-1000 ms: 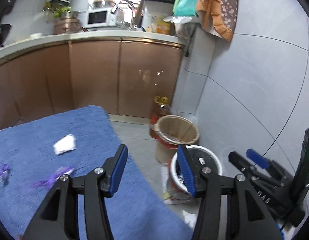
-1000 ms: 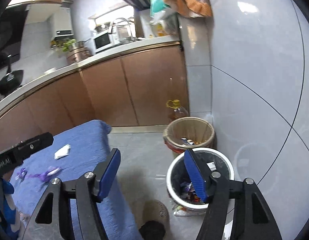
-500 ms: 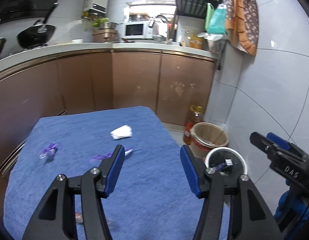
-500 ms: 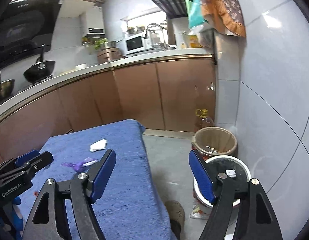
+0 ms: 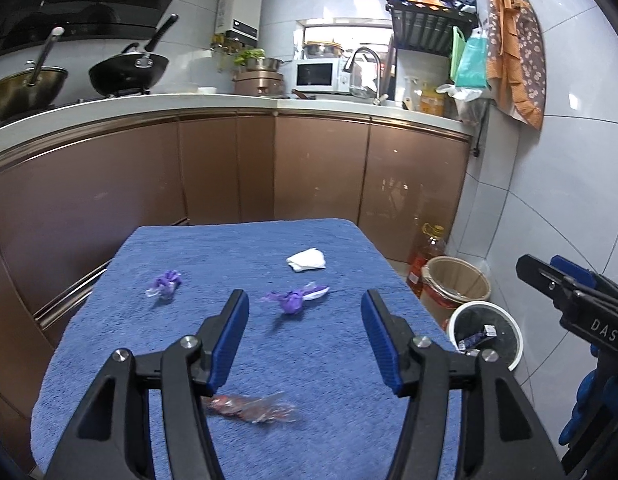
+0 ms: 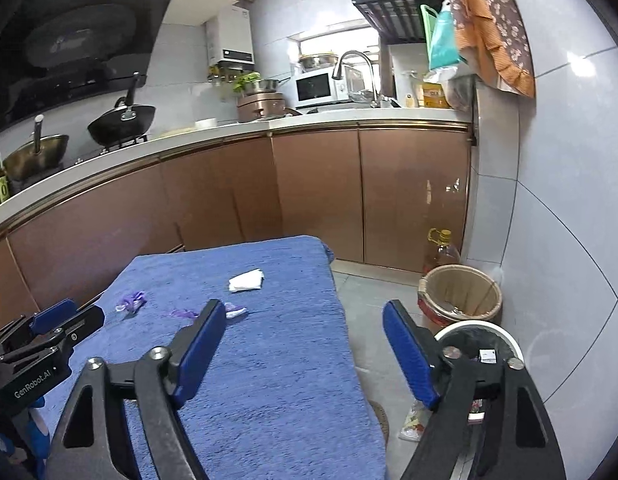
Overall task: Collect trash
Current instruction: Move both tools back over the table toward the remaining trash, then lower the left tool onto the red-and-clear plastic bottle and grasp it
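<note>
On the blue towel-covered table (image 5: 189, 264) lie a white crumpled tissue (image 5: 307, 260), two purple wrappers (image 5: 295, 300) (image 5: 165, 282) and a clear red-tinted wrapper (image 5: 249, 404). My left gripper (image 5: 303, 300) hovers open above the table's near half, nothing between its fingers; the red-tinted wrapper lies below them. My right gripper (image 6: 304, 308) hangs over the table's right edge, its jaws opening and empty. The tissue (image 6: 246, 280) and a purple wrapper (image 6: 185, 313) lie ahead of it to the left. The white trash bin (image 6: 477, 340) holds several scraps.
A tan bin (image 5: 457, 284) and an oil bottle (image 5: 427, 256) stand by the tiled wall beyond the white bin (image 5: 485, 336). Brown cabinets (image 5: 317, 168) close off the far side. A wrapper (image 6: 413, 424) lies on the floor beside the white bin.
Both views have swung left, from the bins on the floor to the blue table. The jaws of both grippers stand wider than before.
</note>
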Demonstrator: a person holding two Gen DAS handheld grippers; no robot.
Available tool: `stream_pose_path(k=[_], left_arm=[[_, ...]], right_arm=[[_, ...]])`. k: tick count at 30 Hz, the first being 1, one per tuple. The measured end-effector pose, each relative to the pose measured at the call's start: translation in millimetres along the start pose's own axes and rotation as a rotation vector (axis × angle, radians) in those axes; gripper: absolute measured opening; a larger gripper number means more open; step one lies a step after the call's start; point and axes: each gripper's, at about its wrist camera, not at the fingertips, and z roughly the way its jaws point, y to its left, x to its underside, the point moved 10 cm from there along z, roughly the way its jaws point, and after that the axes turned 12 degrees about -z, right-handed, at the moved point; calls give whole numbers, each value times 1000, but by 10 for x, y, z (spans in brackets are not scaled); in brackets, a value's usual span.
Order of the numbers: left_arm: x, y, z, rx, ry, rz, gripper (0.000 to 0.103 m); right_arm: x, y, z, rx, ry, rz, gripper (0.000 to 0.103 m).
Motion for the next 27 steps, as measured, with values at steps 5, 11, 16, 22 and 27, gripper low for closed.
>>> stream_pose_path(k=[5,11,16,22,27], left_arm=[[15,179,-123,-53,-44,-12,56],[37,330,-258,-89,-87,-8,56],[87,369,-290,-97,-64,5,56],[147,363,-304,-107,-58,26,56],[157,441,-297,-121,-58,25,56]], right_arm=[[9,91,-39,-11,-10,-12,95],[-20,126,-116,-15,-47,3,103],[-38,131,-159,-22,-68,15,103],[-43,176,-181,-31,-86,8,103],[-23,244,-138,-53,-80,0,103]])
